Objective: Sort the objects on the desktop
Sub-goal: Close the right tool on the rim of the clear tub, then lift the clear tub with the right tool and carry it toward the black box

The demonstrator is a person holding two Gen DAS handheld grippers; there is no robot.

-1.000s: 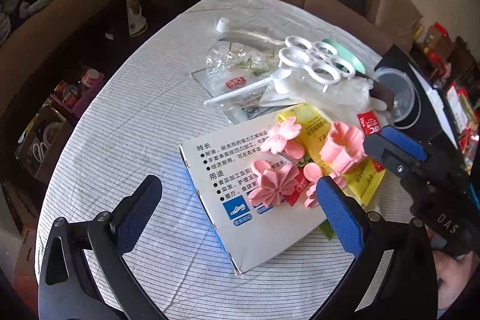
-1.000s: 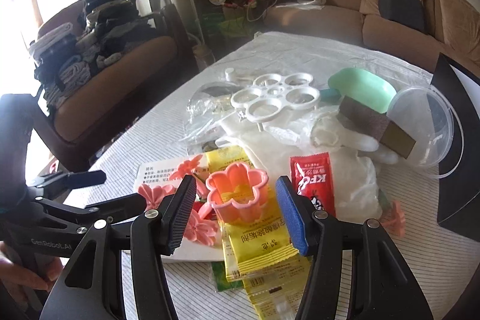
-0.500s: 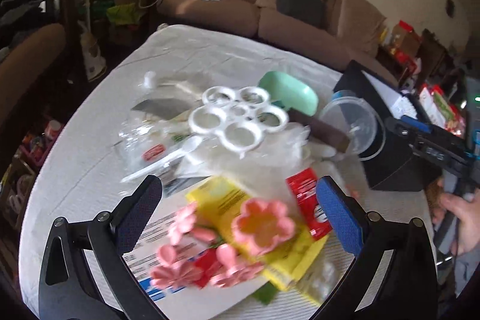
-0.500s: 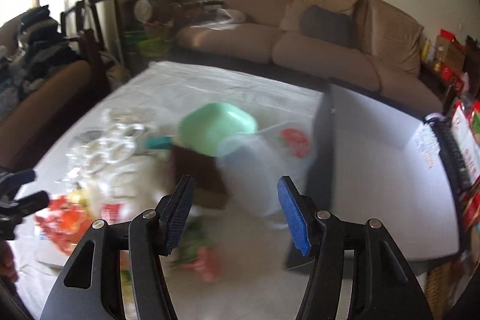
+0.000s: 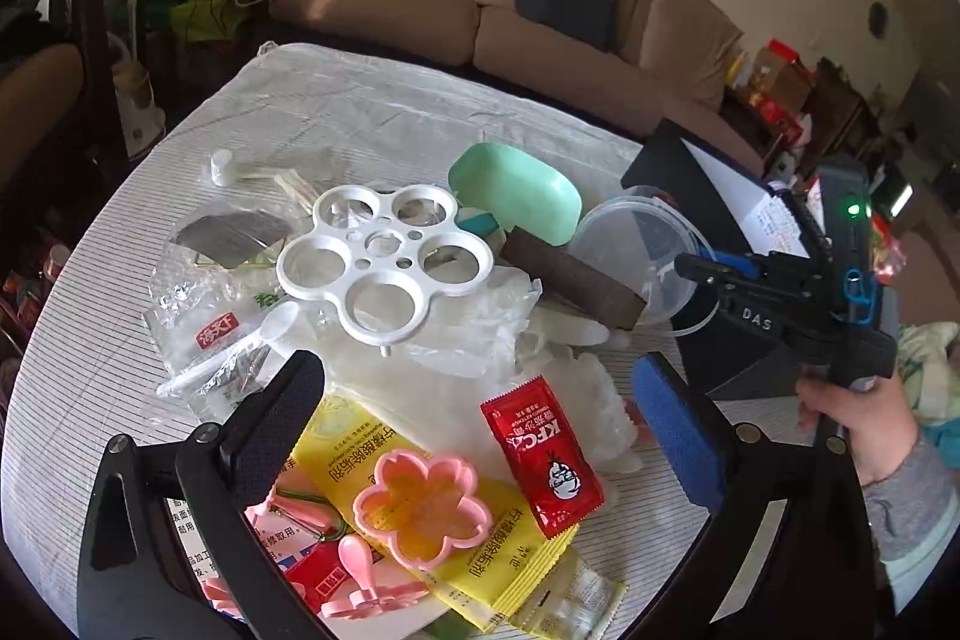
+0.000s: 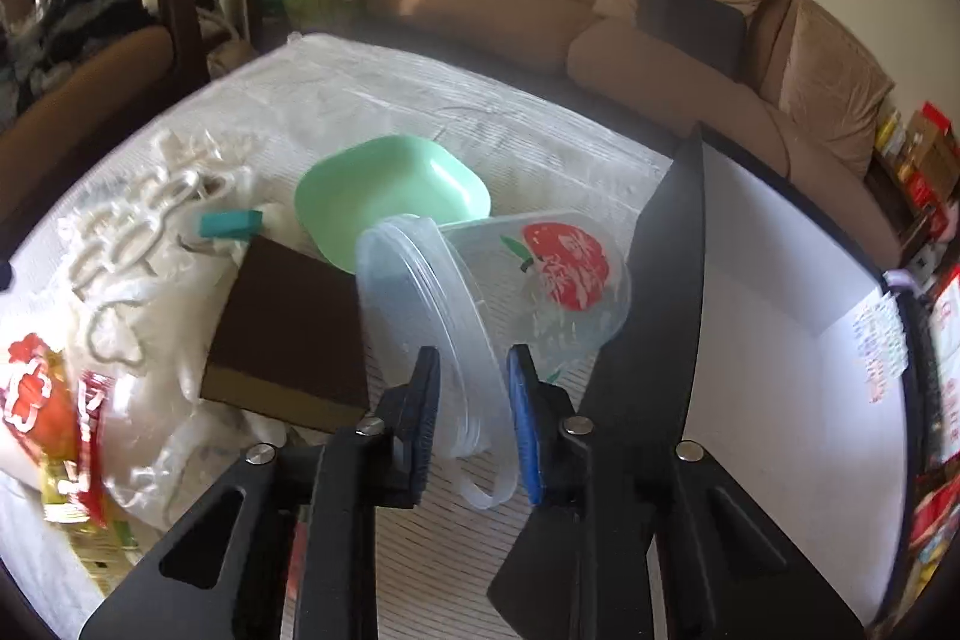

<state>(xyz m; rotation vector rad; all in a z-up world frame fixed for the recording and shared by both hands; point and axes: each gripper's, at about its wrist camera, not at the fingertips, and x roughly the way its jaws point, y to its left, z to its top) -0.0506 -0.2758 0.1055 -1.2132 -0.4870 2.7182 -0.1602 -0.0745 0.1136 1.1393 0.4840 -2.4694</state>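
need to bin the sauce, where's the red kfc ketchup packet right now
In the left wrist view the red KFC ketchup packet lies low and centre between the open left claw fingers, overlapping the yellow sachets, right of the pink flower cutter.

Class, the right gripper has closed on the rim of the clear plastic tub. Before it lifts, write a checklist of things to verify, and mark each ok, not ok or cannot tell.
1. Right gripper has the clear plastic tub rim between its fingers: ok.
2. Grip firm enough to lift: cannot tell; the thin rim may flex.
3. Tub empty: ok, nothing shows through its wall.
4. Tub free of neighbours: not ok; the brown sponge block and the green dish lie against it.
5. Left gripper open and out of the way: ok, it hangs over the red KFC sachet.
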